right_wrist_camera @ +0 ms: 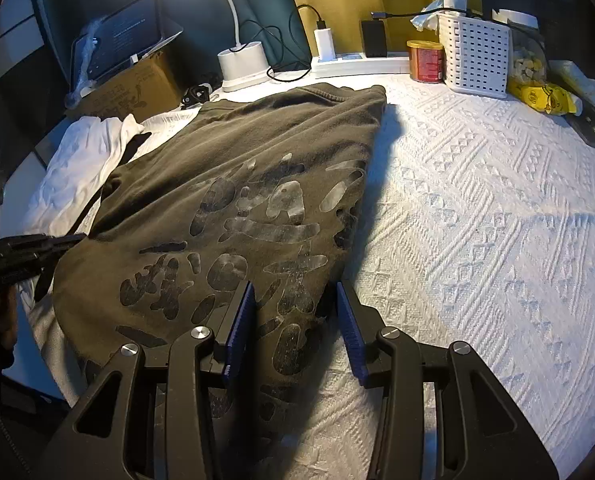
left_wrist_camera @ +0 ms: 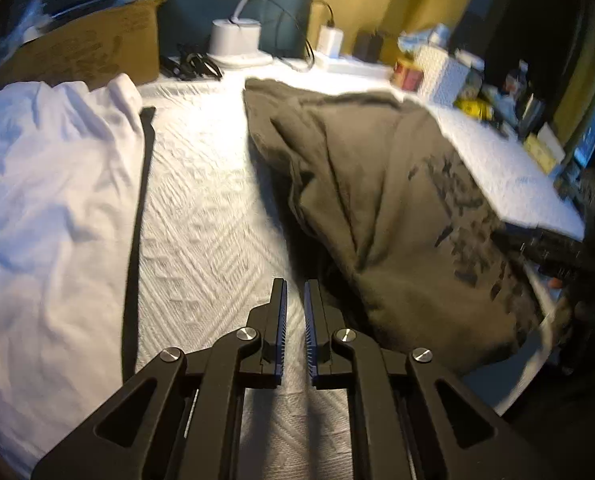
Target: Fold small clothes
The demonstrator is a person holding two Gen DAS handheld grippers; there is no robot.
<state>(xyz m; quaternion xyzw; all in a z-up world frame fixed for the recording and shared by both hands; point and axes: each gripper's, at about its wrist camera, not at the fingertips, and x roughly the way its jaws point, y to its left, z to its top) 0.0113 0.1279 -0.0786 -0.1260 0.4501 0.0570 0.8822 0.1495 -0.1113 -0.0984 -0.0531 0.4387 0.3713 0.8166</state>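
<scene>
Lay olive shirt [right_wrist_camera: 233,184] with cracked print spread on white textured cover [right_wrist_camera: 477,216], folded once. Stood left gripper [left_wrist_camera: 295,312] nearly closed, pinching nothing, over bare cover just beside the shirt's edge. Hung right gripper [right_wrist_camera: 295,312] half open over the shirt's near printed corner, cloth between the jaws, pads clear of it. Held tissues in white lattice basket [right_wrist_camera: 475,54] at the back; beside it red tin [right_wrist_camera: 425,60], contents hidden. Bore laptop atop cardboard box [right_wrist_camera: 137,84]. Rested white garment [left_wrist_camera: 49,200] at far left.
</scene>
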